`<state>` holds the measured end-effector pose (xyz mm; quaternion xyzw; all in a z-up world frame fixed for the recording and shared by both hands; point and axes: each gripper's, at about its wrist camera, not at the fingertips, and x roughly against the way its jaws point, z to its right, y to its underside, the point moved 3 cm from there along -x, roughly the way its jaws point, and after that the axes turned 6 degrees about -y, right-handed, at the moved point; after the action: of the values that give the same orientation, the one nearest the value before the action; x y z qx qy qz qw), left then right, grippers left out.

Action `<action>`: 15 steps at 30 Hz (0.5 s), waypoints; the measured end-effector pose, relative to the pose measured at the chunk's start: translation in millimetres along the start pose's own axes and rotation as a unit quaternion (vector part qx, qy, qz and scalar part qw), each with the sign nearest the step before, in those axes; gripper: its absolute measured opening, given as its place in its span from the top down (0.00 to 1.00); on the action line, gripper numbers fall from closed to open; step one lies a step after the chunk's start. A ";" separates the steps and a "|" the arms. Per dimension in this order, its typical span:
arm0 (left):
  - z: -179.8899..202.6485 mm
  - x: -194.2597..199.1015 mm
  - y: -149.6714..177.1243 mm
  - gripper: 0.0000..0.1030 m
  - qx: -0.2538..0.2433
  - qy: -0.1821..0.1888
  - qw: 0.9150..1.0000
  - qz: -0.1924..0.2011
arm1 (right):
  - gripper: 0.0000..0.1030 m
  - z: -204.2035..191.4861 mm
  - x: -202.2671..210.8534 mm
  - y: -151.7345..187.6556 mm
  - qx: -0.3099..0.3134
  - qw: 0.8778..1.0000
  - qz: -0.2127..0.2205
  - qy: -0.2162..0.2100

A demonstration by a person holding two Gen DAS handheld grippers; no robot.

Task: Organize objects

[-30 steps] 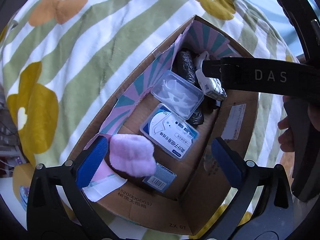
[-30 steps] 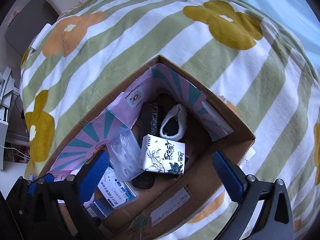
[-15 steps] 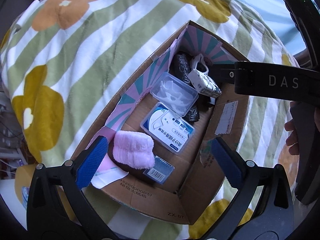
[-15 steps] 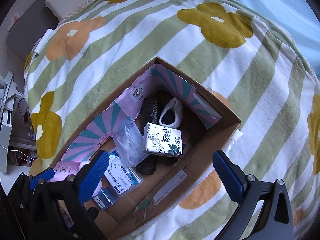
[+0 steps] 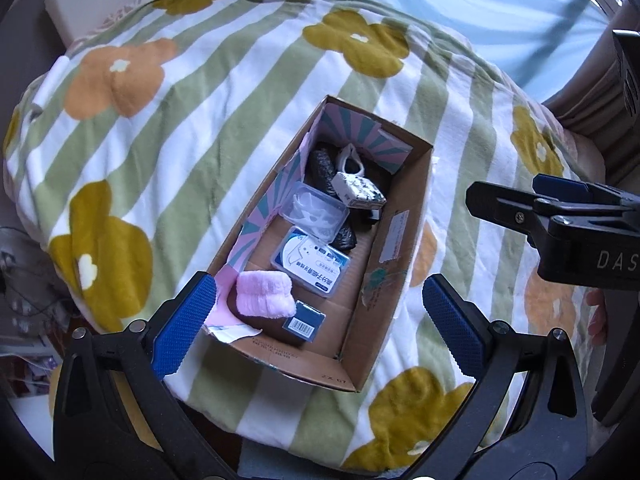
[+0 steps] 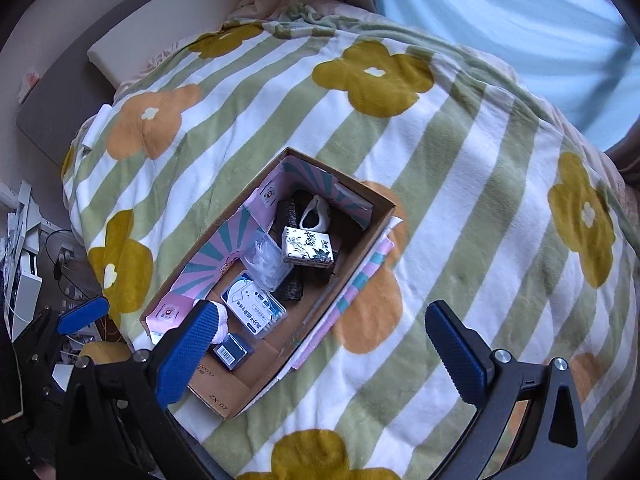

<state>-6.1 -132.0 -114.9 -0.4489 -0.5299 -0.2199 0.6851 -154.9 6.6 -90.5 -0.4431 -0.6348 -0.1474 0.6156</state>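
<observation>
An open cardboard box (image 5: pixel 404 220) (image 6: pixel 236 394) lies on a striped flower blanket. Inside it are a pink fluffy sock (image 5: pixel 264 294), a small dark packet with a barcode (image 5: pixel 304 322) (image 6: pixel 232 350), a floss-pick box with a blue label (image 5: pixel 310 264) (image 6: pixel 256 308), a clear plastic case (image 5: pixel 316 210) (image 6: pixel 266 266), black wrapped items (image 5: pixel 322 166), a white-rimmed black sock (image 6: pixel 316 214) and a printed tissue pack (image 5: pixel 360 192) (image 6: pixel 308 246). My left gripper (image 5: pixel 320 322) is open above the box's near end, holding nothing. My right gripper (image 6: pixel 320 350) is open and empty, high above the box.
The blanket (image 6: pixel 460 160) covers a bed with a pale headboard (image 6: pixel 132 24) behind and a blue curtain (image 6: pixel 500 20) at the right. Cables and white furniture (image 6: pixel 24 264) stand on the floor at the left. The right gripper's body (image 5: pixel 560 224) shows at the right edge of the left wrist view.
Both grippers have risen away from the box, which now looks smaller. The right gripper has drawn back to the right. The tissue pack stays lying in the box.
</observation>
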 end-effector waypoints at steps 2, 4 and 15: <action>6.9 12.4 -1.5 0.00 -0.015 0.007 1.000 0.007 | 0.01 6.1 19.5 10.4 -0.016 1.000 0.012 0.009; 15.0 24.7 -3.1 0.00 -0.032 0.012 0.999 0.018 | 0.01 12.9 37.9 21.9 -0.031 0.999 0.024 0.020; 79.2 66.9 -4.8 0.00 -0.122 0.054 0.989 0.061 | 0.00 73.0 108.4 104.1 -0.165 0.979 0.071 0.092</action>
<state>-28.8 -55.5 -48.5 -0.5484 -0.4331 -0.2646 0.6646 -108.7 160.1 -43.4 -0.5675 -0.5092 -0.2460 0.5984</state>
